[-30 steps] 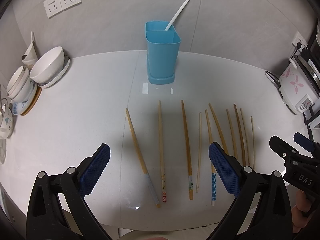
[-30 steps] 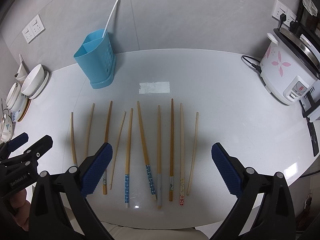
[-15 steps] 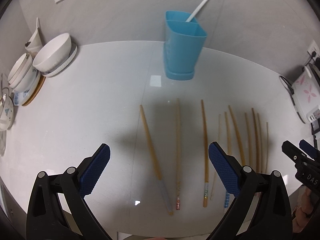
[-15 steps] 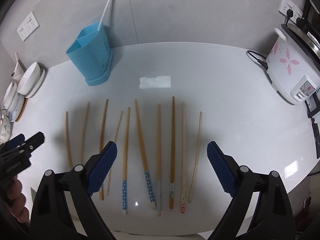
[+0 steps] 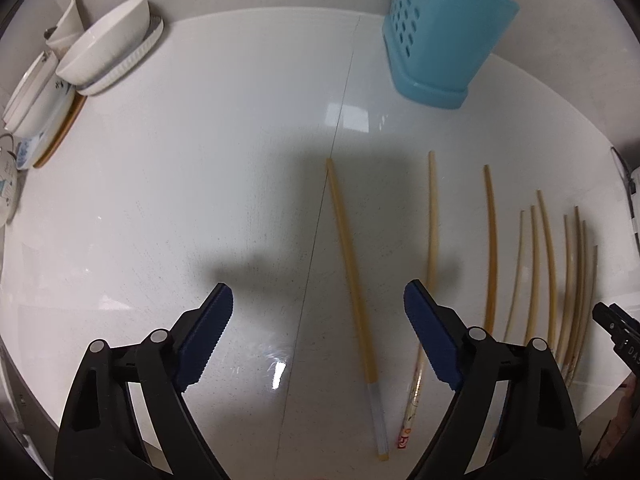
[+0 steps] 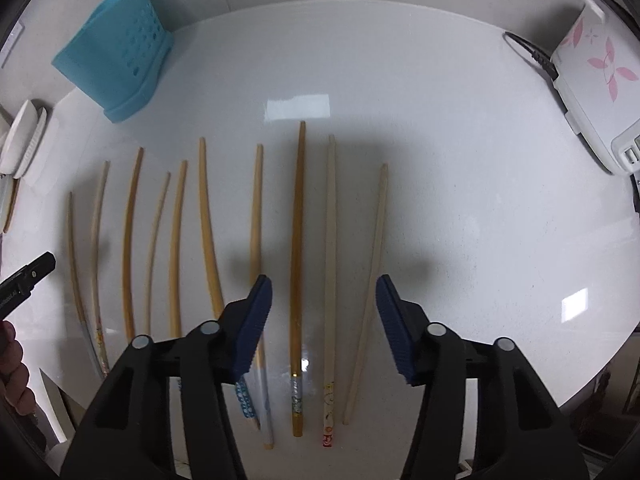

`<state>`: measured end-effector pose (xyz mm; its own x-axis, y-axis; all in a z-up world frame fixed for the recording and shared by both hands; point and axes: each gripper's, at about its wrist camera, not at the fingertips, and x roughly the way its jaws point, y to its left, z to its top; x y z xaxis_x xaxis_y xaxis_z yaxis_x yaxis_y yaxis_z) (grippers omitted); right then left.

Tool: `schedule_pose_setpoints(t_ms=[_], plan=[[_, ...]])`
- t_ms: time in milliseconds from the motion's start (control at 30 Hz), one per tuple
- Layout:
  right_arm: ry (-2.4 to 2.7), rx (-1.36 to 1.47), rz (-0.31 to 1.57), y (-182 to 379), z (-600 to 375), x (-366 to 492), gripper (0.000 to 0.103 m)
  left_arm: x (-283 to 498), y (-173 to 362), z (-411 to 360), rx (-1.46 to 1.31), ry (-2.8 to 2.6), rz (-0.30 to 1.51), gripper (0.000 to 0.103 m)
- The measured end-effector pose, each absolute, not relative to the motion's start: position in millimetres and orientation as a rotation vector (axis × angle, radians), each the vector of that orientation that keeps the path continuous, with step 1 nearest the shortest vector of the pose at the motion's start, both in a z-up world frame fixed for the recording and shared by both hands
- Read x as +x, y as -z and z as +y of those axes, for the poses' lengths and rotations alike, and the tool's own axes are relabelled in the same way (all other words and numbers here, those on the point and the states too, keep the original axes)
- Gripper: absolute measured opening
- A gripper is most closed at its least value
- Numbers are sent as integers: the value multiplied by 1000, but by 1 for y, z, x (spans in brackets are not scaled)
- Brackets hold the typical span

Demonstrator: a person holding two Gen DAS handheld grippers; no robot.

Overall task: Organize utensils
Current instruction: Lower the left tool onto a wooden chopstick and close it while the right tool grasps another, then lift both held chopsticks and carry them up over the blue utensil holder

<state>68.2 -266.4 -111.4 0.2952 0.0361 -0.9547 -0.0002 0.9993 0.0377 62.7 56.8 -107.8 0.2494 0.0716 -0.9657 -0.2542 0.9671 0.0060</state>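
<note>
1. Chopsticks (image 6: pixel 297 264) lie flat in a single row on the white desk (image 6: pixel 460 208), roughly parallel, tips toward 12 o'clock, decorated handle ends toward 6 o'clock.
2. Blue holder (image 5: pixel 440 36) stands upright at 1 o'clock in the left wrist view, well apart from the row, with 1 white stick already in it.
3. Left gripper (image 5: pixel 318 320) closing but wide apart, nothing pressed; leftmost chopstick (image 5: pixel 352 276) lies between the pads, untouched as far as can be seen.
4. Right gripper (image 6: pixel 324 312) closing, roughly half apart; dark amber chopstick and its pale neighbour (image 6: pixel 330 272) sit between the pads, neither pinched yet.
5. Likely handling: very light, stiff, thin wood or bamboo, smooth and probably slick on the glossy desk; apt to roll or skid sideways when nudged.
6. Little to grab from above: low profile, so pads need to reach right down to the desk surface.
7. Best hold judged near the thicker handle third, toward 6 o'clock, across the width; a hold near the tip risks pivoting.
8. Risk on the right: 2 sticks caught together, or 1 flicked into a neighbour.
9. Not fragile; moderate squeeze seems enough.
</note>
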Motion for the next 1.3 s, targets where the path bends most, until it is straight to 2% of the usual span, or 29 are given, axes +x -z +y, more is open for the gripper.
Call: schedule_pose_setpoints(t_ms=[100,367,600,667,733,833,1300], plan=[[-13,33,1300,119,-269,71,47,62,116,58,-162,-226,1335,80],[-23,6,1346,131,-262,82,30,67,132,60,-171,-248,1400,67],[-27,-12,1364,138,-257,89,22,71,138,55,-178,-220,1450,40],[-31,-6,1369,138,-255,90,17,73,138,52,-179,-219,1456,32],[-32,-1,1375,136,-250,92,14,72,136,47,-174,-223,1466,16],[-19,-2,1390,137,-248,93,0,74,135,43,-185,-220,1478,8],[-30,30,1380,137,-256,94,0,63,125,61,-197,-204,1449,6]])
